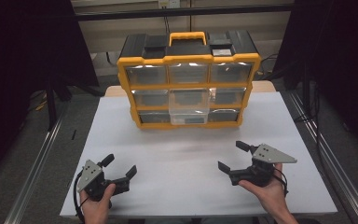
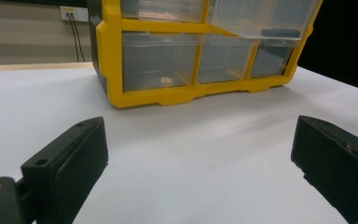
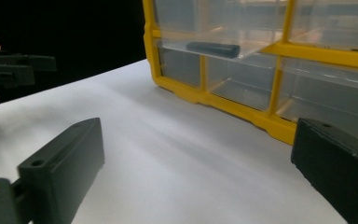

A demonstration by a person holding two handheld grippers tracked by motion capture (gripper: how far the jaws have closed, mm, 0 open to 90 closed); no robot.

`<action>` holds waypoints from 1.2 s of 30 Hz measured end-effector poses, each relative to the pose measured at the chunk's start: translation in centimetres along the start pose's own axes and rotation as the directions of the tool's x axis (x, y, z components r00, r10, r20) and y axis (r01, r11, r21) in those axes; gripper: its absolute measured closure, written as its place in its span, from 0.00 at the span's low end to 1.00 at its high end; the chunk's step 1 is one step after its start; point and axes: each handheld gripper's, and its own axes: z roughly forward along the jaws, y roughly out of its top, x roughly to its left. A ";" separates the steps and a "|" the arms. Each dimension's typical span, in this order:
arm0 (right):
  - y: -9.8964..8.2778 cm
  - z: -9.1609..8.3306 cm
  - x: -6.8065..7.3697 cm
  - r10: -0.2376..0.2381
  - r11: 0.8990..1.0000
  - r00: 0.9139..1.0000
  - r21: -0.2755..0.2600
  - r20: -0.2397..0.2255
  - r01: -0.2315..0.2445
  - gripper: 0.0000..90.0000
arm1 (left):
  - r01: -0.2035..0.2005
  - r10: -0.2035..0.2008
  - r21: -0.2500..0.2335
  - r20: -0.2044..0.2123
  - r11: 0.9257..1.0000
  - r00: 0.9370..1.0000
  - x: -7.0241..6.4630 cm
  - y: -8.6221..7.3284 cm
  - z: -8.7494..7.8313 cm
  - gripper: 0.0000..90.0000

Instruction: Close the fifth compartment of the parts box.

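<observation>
We note the middle drawer (image 1: 189,108) of the yellow organizer (image 1: 189,59) pulled out, a dark item inside, while left gripper (image 1: 120,166) and right gripper (image 1: 234,157) rest apart-jawed, empty, near us.

A white table (image 1: 303,140) stands on a grey floor (image 1: 28,154), with black curtains (image 1: 18,56) on both sides.
</observation>
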 end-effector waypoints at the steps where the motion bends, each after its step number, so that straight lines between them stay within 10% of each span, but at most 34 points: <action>1: 0.1 0.2 0.2 -0.010 1.000 1.000 0.005 -0.005 0.010 0.04 | 0.004 -0.004 0.000 0.002 1.000 1.000 0.0 0.0 0.0 0.04; 36: 3.3 4.8 3.3 -0.080 0.996 0.980 -0.038 -0.183 0.075 0.16 | 0.014 -0.014 -0.006 0.012 1.000 1.000 0.0 0.0 0.0 0.04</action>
